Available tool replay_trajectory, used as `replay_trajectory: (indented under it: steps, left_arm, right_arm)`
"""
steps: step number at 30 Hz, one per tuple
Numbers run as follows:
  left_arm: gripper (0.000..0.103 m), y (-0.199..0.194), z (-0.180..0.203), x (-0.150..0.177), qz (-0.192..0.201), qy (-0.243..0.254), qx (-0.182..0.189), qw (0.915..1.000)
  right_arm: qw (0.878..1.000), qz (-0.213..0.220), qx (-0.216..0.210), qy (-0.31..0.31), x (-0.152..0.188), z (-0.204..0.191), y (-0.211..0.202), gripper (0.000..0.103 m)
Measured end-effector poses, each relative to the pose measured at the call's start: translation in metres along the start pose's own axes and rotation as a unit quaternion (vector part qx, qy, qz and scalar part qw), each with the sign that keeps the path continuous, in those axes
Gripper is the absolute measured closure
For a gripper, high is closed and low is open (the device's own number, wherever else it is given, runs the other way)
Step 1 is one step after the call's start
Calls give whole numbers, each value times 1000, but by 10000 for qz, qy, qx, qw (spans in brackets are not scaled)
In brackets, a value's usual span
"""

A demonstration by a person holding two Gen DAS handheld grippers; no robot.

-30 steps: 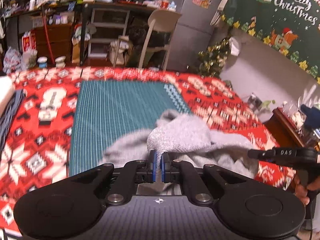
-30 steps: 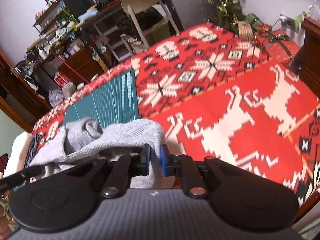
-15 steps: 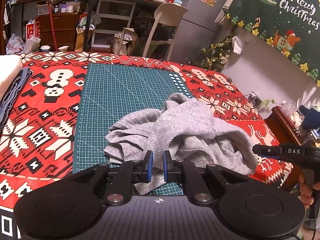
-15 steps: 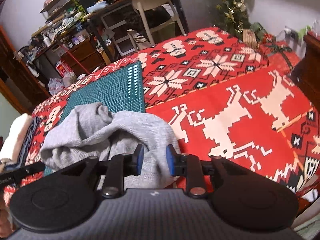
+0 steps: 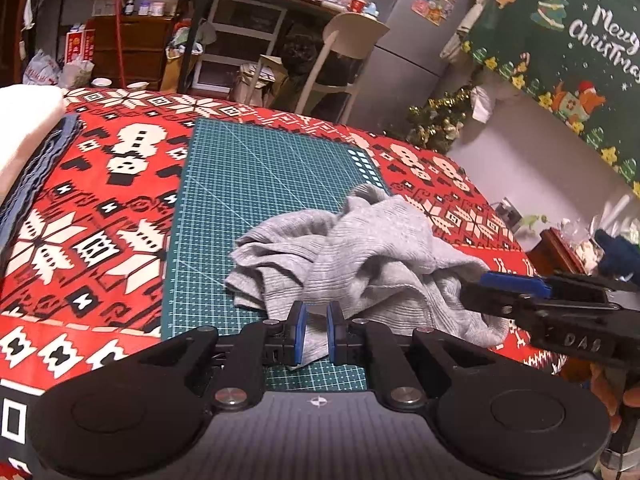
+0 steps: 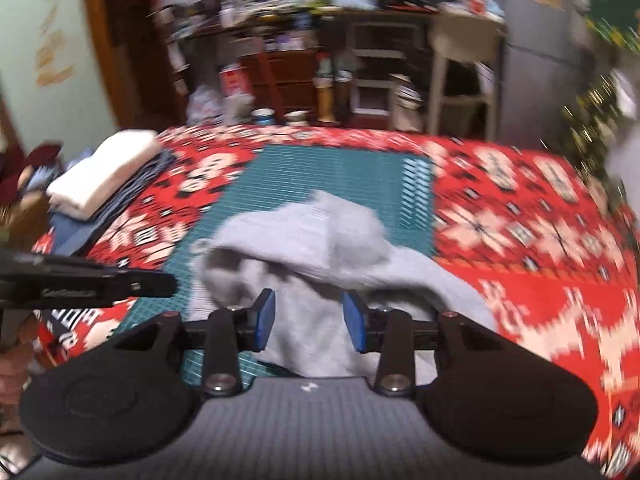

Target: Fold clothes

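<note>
- Grey ribbed garment (image 5: 360, 256) is lying crumpled in a heap on the near right part of the green cutting mat (image 5: 256, 184), and its right side is spilling over onto the red Christmas tablecloth (image 5: 92, 232).
- Left gripper (image 5: 316, 332) is sitting at the near edge of the heap; its blue pads are standing only a narrow gap apart, with a small flap of the grey cloth lying between them. I cannot tell if the pads are really pressing on it.
- Right gripper (image 6: 308, 320) is opening its jaws just over the near right side of the heap; grey cloth is showing behind the gap, but the pads are not touching it.
- The heap is stretching roughly from left to right in front of both grippers, so I am judging that each hand is near to its own end.
- A folded white and dark pile (image 6: 104, 172) is resting at the far left, well apart.
</note>
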State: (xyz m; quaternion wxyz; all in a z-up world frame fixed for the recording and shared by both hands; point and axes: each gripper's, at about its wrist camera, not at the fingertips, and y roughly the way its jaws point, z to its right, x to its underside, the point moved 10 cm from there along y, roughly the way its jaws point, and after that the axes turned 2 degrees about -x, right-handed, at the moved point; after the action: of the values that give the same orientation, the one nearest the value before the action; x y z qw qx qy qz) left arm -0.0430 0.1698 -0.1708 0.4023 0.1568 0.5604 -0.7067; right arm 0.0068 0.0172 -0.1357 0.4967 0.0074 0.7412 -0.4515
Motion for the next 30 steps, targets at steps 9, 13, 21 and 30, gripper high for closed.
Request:
replay_trajectory:
  steps: [9,13,21,30]
  left_arm:
    - [87,-10,-15,5,18,-223,13,9997]
    - [86,-11,-24,8,-4,-356,-3,9994]
    - [81,-12,-44,13,-98,-636,-8,9979]
    - [81,-7,-29,11,-143,-514,226,9983]
  right_arm:
    - [9963,-99,-170,-838,-29,-61,32,55]
    - [9940,-206,-167,-1057,-33,-76,49,49]
    - [9942,-749,13,-775,-22,-68,95,53]
    - [9982,-322,182,464,-41,-6,77,96]
